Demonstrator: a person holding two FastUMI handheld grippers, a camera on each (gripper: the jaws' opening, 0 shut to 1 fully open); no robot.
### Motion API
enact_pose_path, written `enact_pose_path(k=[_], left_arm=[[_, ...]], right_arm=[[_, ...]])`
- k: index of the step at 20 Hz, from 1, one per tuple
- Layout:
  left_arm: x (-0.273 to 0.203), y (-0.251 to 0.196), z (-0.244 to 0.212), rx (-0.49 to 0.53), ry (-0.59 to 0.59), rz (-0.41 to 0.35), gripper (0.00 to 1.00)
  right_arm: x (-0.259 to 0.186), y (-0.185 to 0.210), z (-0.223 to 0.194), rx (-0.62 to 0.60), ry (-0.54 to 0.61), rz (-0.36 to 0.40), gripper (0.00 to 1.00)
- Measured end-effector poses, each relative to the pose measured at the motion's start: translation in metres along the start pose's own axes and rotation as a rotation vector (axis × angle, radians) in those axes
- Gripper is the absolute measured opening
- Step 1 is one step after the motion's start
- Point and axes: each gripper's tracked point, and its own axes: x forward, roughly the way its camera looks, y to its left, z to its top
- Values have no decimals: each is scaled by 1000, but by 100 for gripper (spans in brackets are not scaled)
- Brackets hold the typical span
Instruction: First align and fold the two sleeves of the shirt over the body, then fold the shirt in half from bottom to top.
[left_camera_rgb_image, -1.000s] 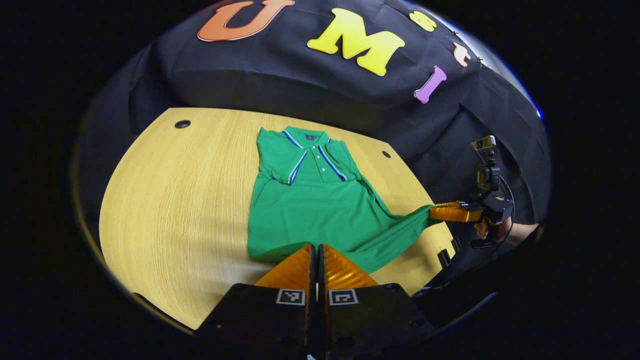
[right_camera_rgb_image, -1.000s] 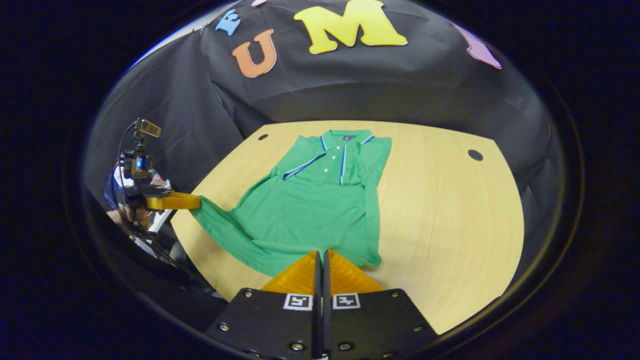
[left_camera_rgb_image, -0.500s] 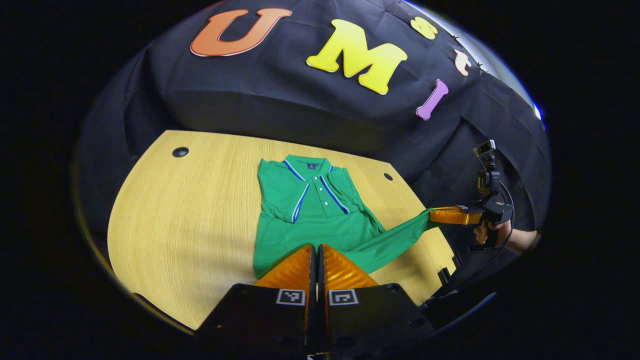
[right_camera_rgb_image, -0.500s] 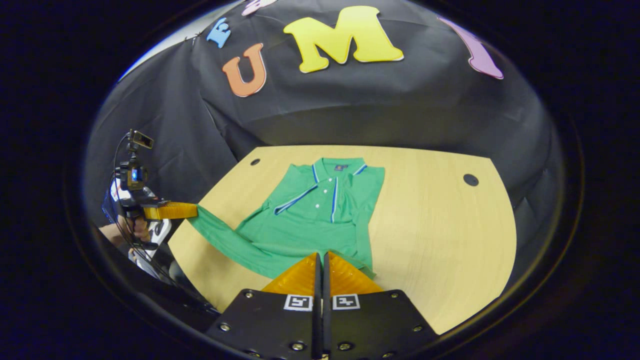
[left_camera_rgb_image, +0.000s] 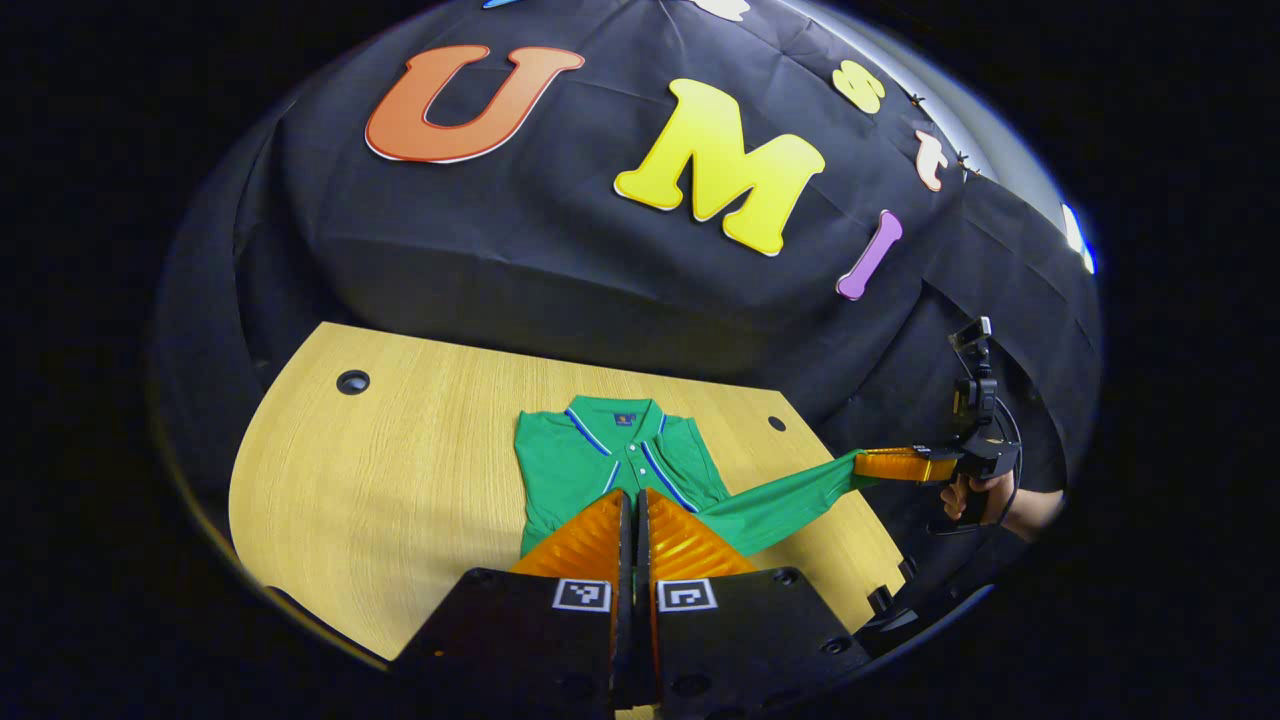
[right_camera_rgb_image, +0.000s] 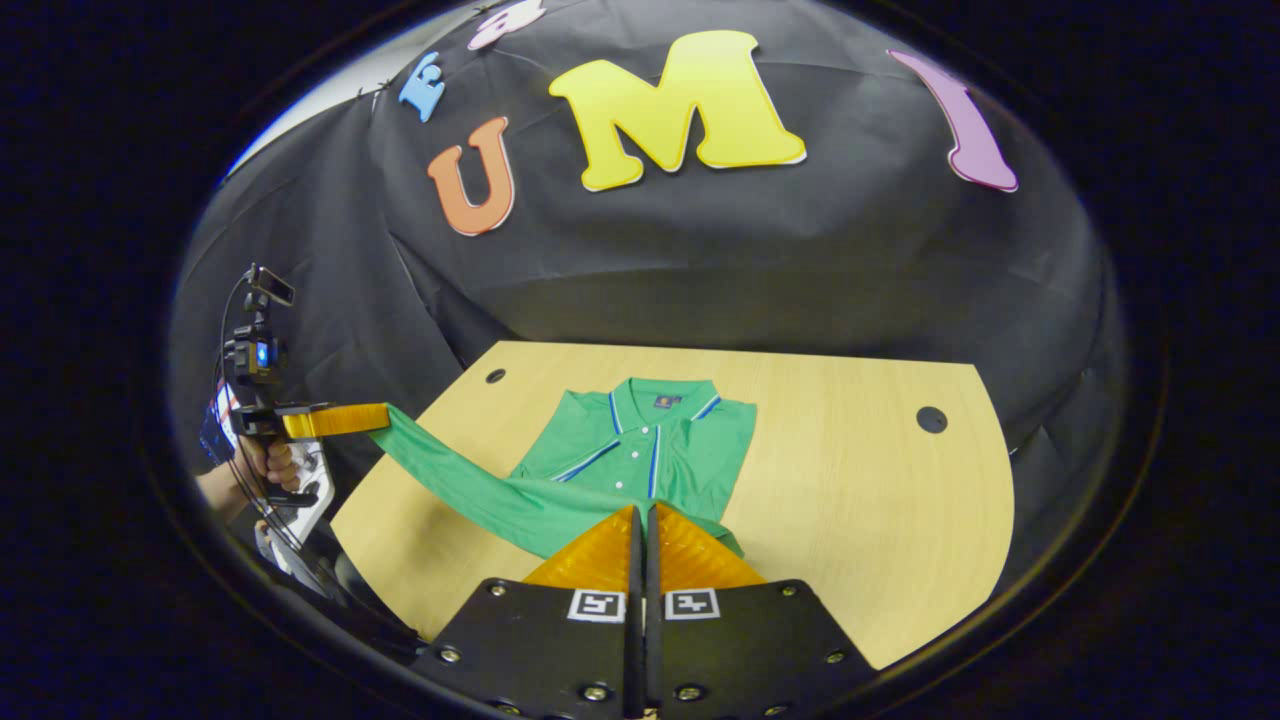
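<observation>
The green knit polo shirt (left_camera_rgb_image: 620, 470) bears a small unreadable collar label. Both grippers, left gripper (left_camera_rgb_image: 634, 500) and right gripper (right_camera_rgb_image: 640, 515), pinch its hem, lifted off the wood-grain table (right_camera_rgb_image: 860, 520).

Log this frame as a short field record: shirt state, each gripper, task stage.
shirt: green polo shirt on wooden table, collar at the far end, hem edge lifted off the table
left gripper: shut on the shirt's hem at one corner
right gripper: shut on the hem at the other corner
sleeves: appear already folded over the body
stage: bottom-to-top fold under way, not yet laid down
</observation>
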Motion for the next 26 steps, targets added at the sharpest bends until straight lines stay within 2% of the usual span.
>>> enact_pose_path(k=[11,18,26], left_arm=[[48,16,66,13,-63,-5,3],[97,43,97,24,-107,9,3],[173,88,69,-14,-48,69,3]], right_arm=[[42,-14,65,17,-47,-28,0],[89,-46,90,23,-75,-78,0],[179,-88,80,-8,-36,-147,0]])
